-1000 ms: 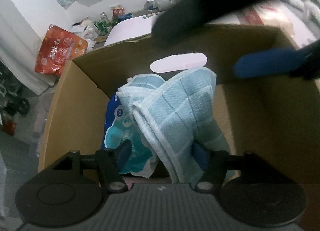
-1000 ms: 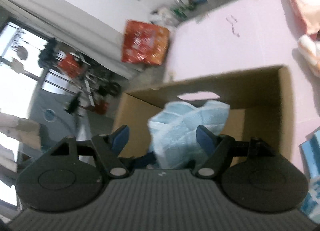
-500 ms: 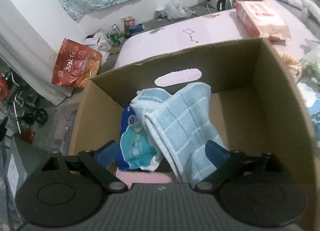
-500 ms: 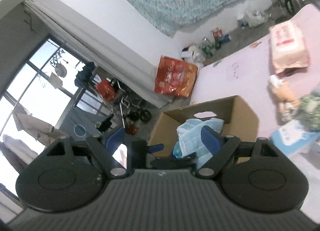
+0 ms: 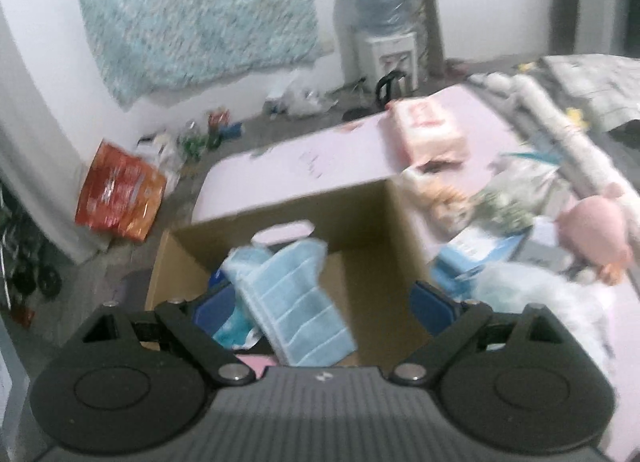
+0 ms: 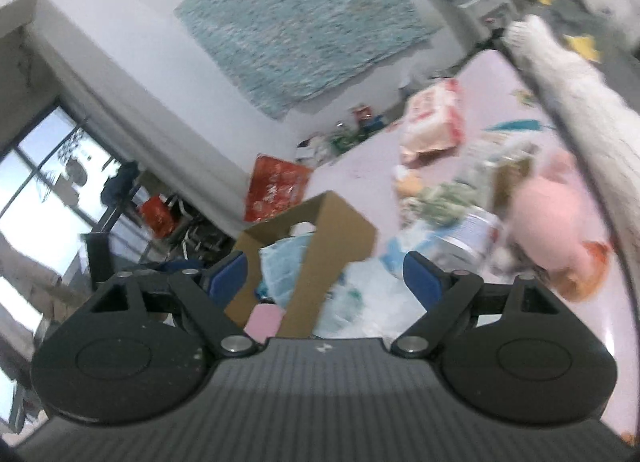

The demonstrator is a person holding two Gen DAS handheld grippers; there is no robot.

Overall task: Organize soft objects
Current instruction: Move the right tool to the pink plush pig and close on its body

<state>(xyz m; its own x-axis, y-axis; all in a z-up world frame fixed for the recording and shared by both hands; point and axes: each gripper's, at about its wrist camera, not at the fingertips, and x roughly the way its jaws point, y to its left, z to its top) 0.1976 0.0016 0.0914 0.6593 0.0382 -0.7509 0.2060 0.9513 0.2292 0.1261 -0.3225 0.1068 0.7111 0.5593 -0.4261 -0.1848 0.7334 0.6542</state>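
Left wrist view, though blurred, shows you the light blue checked cloth [image 5: 294, 302] lying in the open brown cardboard box [image 5: 368, 222], draped over a blue-and-white plastic packet [image 5: 232, 332] whose print cannot be read. Your left gripper [image 5: 322, 302] sits above the box with its jaws spread wide; the cloth shows between the blue fingers [image 5: 434, 308] but lower down, and neither touches it. Those jaws have just been opening.

Right wrist view alone shows the box's outside corner, and beside it a crumpled white plastic bag [image 6: 360, 302]. Only a patch of the cloth [image 6: 286, 262] appears there, behind the box wall. Your right gripper [image 6: 326, 282] is also spread and empty, straddling that corner, having just been widening. Both views show a pink plush toy [image 6: 548, 218] on the pink tabletop [image 5: 304, 166] among soft clutter too smeared to identify.
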